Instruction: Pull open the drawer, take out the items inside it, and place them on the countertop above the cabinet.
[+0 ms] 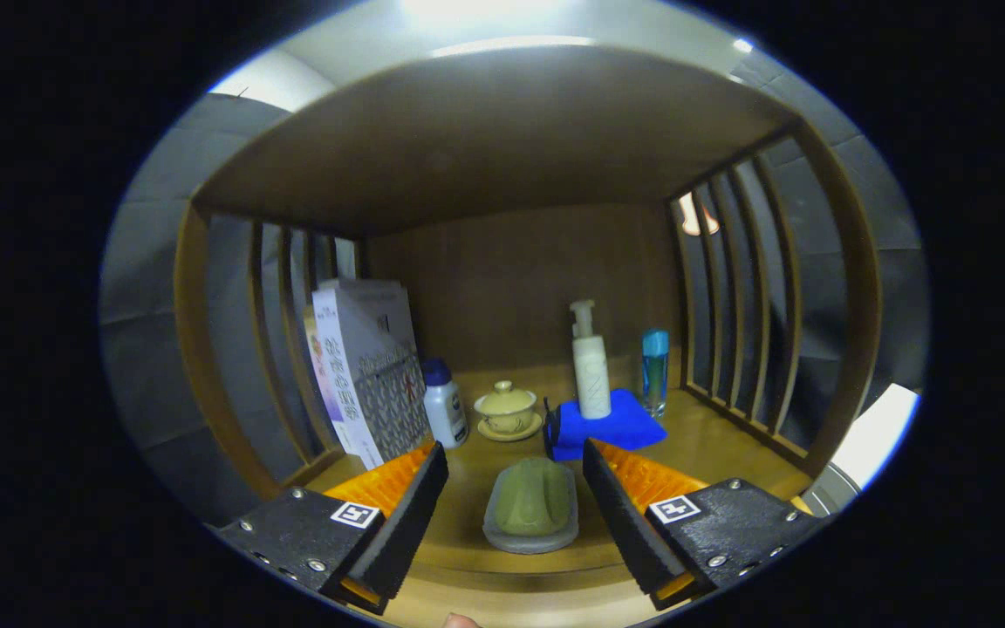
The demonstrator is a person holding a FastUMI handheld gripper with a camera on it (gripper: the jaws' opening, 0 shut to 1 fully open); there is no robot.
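My gripper (516, 460) is open, its two fingers spread wide over the wooden countertop (712, 449) of the cabinet. Between the fingers, resting on the wood, lies a green soap bar in a grey dish (531, 504); neither finger touches it. Beyond the fingers stand a white pump bottle (591, 366) on a blue folded cloth (605, 427), a small blue-capped bottle (444, 404), a cream lidded teacup on a saucer (508, 410) and a slim teal bottle (654, 371).
Patterned boxes (363, 375) lean against the slatted left side. Wooden slats (742, 305) close the right side, a wooden shelf (485, 131) roofs the space and a panel backs it. A fingertip (461, 621) shows at the near edge.
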